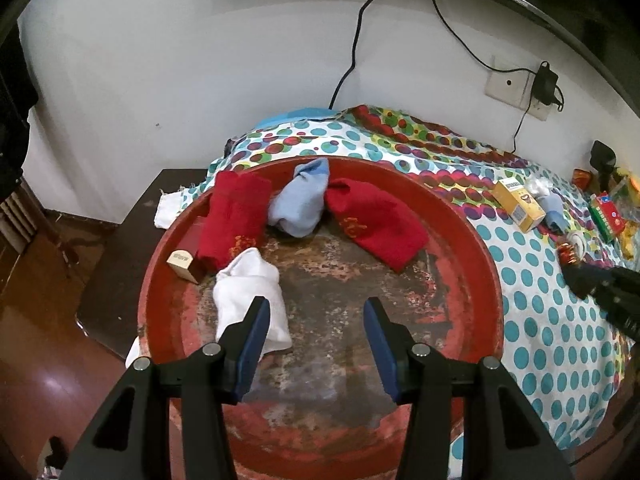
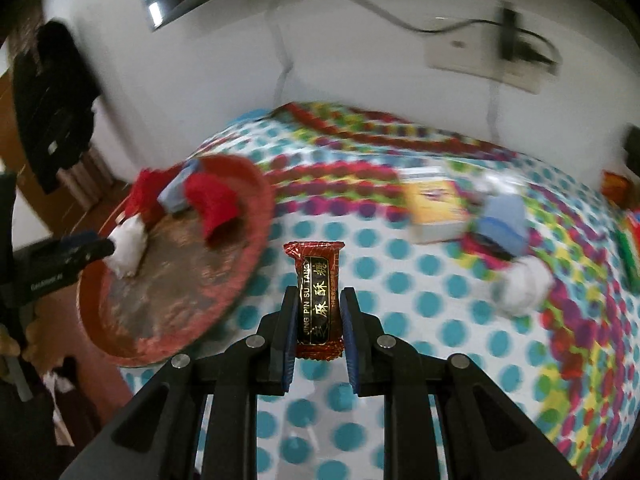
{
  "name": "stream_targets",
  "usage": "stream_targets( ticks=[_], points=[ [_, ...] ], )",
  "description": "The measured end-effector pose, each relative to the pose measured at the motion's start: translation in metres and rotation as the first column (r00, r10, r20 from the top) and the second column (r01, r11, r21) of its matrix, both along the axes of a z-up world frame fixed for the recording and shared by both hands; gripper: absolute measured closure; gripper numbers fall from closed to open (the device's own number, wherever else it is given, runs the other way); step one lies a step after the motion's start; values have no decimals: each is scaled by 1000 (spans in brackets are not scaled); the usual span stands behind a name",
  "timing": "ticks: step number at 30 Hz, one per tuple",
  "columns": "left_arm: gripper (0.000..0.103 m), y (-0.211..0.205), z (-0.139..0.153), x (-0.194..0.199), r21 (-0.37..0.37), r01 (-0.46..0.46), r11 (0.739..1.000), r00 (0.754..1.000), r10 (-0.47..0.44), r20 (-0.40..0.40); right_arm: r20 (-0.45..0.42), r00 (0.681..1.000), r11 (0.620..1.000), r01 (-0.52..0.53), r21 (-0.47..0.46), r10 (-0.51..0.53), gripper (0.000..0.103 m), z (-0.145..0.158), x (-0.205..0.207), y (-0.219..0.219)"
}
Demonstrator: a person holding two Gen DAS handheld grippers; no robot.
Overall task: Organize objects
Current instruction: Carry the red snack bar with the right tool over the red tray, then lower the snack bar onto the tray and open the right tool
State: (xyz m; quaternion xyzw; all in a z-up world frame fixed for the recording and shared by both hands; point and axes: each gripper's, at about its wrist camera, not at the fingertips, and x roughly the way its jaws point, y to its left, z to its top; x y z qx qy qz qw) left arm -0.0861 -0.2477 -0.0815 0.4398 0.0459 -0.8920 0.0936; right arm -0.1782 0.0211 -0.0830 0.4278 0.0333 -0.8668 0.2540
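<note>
Over the spotted cloth (image 2: 400,320) on the worktop, the red tray (image 1: 486,280) holds socks. The left gripper (image 1: 316,312) hangs above it, spread and empty. The right gripper (image 2: 319,300) pinches a red candy (image 2: 318,300) beside the tray.

light: dim, warm indoor, soft shadows | glare: pale sheen on the floor (image 1: 48,384) at lower left, bright reflections on the dark screen (image 2: 154,2) | left wrist view: sharp | right wrist view: background smeared by motion blur, candy (image 2: 318,300) crisp | edges: fisheye bending, dark vignette corners
</note>
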Motion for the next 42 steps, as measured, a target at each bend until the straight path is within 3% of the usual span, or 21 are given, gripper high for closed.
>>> stream_targets(
  ticks=[7, 18, 23, 30, 42],
  points=[
    [53, -5, 5, 4, -1, -2, 1000, 1000, 2, 15, 13, 989, 988, -149, 46, 148, 83, -8, 15, -71],
    [53, -14, 22, 14, -11, -3, 1000, 1000, 3, 2, 59, 956, 951, -292, 99, 287, 83, -35, 36, -146],
    [53, -27, 29, 20, 16, -41, 999, 999, 41, 14, 74, 943, 937, -332, 111, 325, 83, -44, 42, -171],
    [53, -48, 48, 38, 26, -89, 996, 996, 90, -27, 88, 929, 923, -369, 113, 360, 83, -51, 51, -193],
    [51, -70, 46, 43, 79, -150, 986, 989, 151, -6, 115, 907, 904, -417, 101, 405, 83, -61, 62, -232]
  ],
)
